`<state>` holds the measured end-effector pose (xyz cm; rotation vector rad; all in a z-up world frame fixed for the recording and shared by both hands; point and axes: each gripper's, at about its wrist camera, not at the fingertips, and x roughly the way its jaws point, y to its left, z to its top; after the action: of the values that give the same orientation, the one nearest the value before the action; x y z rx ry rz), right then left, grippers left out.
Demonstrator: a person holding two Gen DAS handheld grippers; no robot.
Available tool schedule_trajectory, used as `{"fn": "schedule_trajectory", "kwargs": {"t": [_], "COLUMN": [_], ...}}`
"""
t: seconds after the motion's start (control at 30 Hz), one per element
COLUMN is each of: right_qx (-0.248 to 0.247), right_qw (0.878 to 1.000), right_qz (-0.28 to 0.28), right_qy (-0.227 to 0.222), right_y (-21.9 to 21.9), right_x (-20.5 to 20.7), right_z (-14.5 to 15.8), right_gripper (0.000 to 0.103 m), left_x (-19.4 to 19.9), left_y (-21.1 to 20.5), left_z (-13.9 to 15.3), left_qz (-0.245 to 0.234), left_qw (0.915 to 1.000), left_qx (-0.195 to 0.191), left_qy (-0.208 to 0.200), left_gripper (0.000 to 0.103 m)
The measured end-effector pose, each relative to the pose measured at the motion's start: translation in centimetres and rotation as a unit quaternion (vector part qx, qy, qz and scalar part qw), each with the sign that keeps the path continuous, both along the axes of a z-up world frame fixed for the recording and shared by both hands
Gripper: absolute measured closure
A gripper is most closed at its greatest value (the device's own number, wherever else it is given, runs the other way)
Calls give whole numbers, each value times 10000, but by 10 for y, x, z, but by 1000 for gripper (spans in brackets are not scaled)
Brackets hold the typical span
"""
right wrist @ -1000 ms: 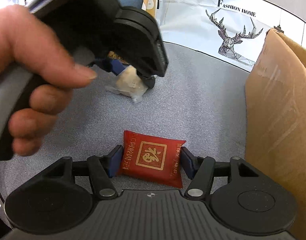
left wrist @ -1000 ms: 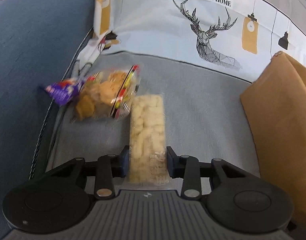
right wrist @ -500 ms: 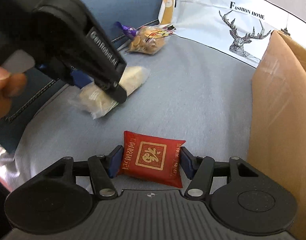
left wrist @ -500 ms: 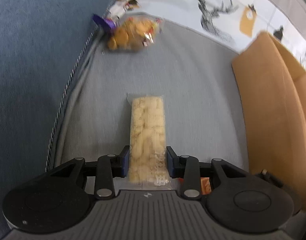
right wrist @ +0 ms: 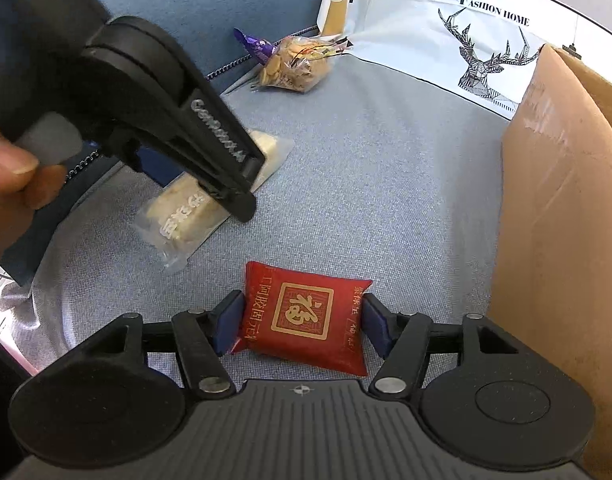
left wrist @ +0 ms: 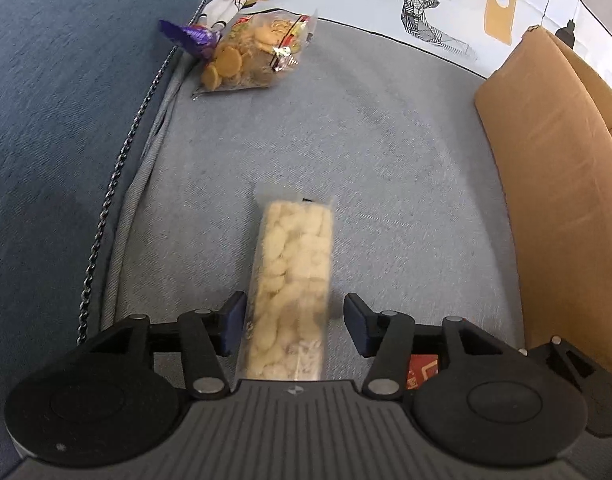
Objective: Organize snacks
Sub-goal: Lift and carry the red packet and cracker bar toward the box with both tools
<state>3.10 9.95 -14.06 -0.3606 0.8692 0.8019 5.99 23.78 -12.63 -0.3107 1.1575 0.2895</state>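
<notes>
The right gripper (right wrist: pixel 302 320) clamps the red snack packet (right wrist: pixel 304 316) at six o'clock, likely bound for the cardboard box (right wrist: pixel 561 216) at three. The left gripper (left wrist: pixel 294 322) is opening, its jaws off the clear pack of pale puffs (left wrist: pixel 292 292) lying between them on the grey cushion (left wrist: pixel 385 152). The cookie bag (left wrist: pixel 254 54) waits at eleven o'clock.

A red snack packet (right wrist: pixel 306 316) is pinched between the right gripper (right wrist: pixel 302 322) pads on the grey cushion (right wrist: pixel 385 168), while a pale clear-wrapped bar (right wrist: pixel 194 204) is straddled by the left gripper (right wrist: pixel 226 176), cardboard box (right wrist: pixel 561 208) alongside.
</notes>
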Motion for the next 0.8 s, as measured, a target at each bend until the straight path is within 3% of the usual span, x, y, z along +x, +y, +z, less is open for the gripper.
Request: {"fn": "schedule_trajectory", "kwargs": {"t": [0.2,0.27,0.3,0.8], "right_qx": [13,16,17,423], "right_qw": [10000,10000,10000,9976], "right_qz": [-26,-34,-38,-296], "right_qy": [1,-11,-17,-453], "right_y": [-2,-2,-2,-17], "right_x": [-1,-2,-3,-9], "right_z": [0,0,0,18], "right_gripper": [38,38,39,43], "left_x": [8,8,8,-7], "left_y": [-7,-8,-9,-2], "left_z": [-3,-2,-2,27], "left_qz": [-104,-131,-133,259], "left_qw": [9997,9993,9992,9965], "left_qx": [214,355,373,93], "left_qy": [20,9,-15,-792], "left_gripper": [47,61,63,63]}}
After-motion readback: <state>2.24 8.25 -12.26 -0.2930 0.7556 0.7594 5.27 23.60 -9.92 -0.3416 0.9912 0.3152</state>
